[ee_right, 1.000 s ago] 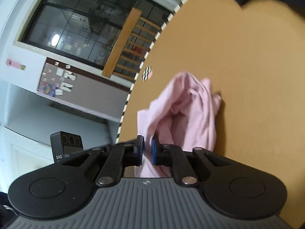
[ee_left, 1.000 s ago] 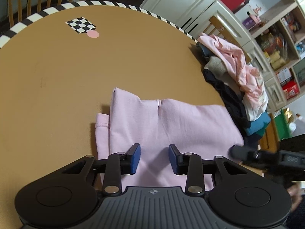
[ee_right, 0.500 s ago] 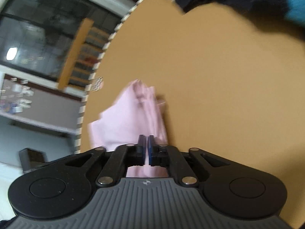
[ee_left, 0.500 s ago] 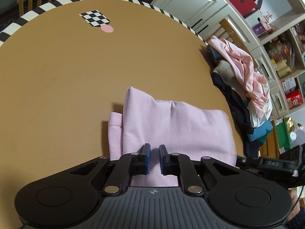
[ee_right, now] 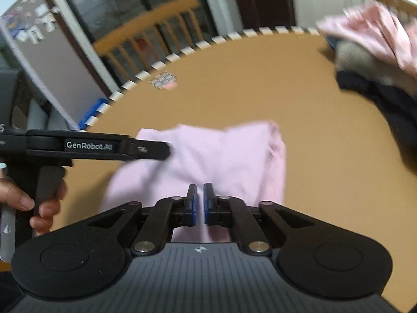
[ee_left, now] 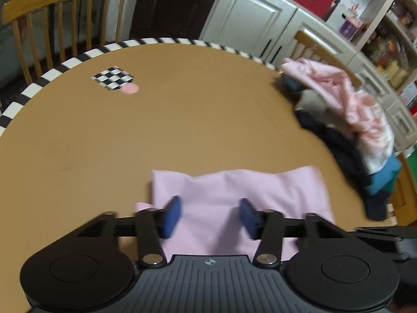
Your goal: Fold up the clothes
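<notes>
A pale pink garment [ee_left: 234, 190] lies folded into a flat rectangle on the round brown table [ee_left: 182, 117]. My left gripper [ee_left: 209, 216] hovers open over its near edge, blue pads wide apart with nothing between them. In the right wrist view the same garment [ee_right: 221, 156] spreads ahead of my right gripper [ee_right: 200, 203]. Its pads are almost together, with a thin strip of pink cloth showing in the gap. The left gripper [ee_right: 151, 151] crosses that view side-on over the garment's left part. The frames are motion-blurred.
A heap of unfolded clothes [ee_left: 351, 109], pink, grey, black and teal, sits at the table's right edge. A checkered marker [ee_left: 113, 78] with a pink dot lies at the far left. A wooden chair [ee_left: 65, 7] and white cabinets [ee_left: 247, 7] stand beyond. A hand [ee_right: 39, 203] grips the left tool's handle.
The left gripper shut half a second ago and has now opened wide. The right gripper swung down and the bunched garment now lies flat and folded.
</notes>
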Available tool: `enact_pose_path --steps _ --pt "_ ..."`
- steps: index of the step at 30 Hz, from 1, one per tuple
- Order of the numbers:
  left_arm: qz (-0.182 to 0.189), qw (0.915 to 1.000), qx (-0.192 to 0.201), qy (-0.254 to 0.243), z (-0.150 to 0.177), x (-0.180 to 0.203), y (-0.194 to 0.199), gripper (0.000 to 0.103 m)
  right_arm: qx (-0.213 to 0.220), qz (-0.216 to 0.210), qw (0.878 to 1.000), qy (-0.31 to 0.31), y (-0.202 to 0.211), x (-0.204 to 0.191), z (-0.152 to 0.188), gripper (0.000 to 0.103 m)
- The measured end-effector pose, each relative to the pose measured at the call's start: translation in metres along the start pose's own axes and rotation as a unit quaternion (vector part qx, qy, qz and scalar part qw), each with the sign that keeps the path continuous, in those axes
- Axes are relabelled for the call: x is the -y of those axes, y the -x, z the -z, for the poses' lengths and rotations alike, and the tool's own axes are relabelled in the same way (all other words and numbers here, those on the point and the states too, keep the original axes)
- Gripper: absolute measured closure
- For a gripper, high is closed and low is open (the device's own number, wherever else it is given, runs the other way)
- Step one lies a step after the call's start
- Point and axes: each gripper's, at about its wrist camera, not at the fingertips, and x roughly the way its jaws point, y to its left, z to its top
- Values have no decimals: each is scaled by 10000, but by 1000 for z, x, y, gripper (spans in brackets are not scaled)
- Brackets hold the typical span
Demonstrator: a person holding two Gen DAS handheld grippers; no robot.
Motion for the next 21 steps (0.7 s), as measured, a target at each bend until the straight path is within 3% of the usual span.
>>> enact_pose_path --steps 1,6,7,8,10,14,17,21 --pt "-45 9999 -1 -118 0 0 -1 64 -6 -77 9998 -166 1 8 0 103" --pt "-119 9998 -79 -145 -11 -12 -1 66 -49 -77 9999 -145 18 22 4 103" --pt "-188 9997 -64 -127 -14 -16 1 62 -44 -51 9999 -155 23 25 6 103" --pt "-303 9995 -18 -125 -16 -19 5 49 -39 120 9997 -186 27 28 6 103" --pt "-507 9986 56 -142 -19 -24 13 49 -39 567 9981 -252 37 33 6 88" --pt "-584 9973 -41 -438 -10 -9 12 40 372 388 9983 -220 55 20 -3 86" --pt "-641 9957 -114 -659 -3 2 12 37 607 310 9977 -65 39 6 -22 86" --pt "-716 9926 -210 -954 7 17 11 37 263 450 9985 -142 0 6 -32 89"
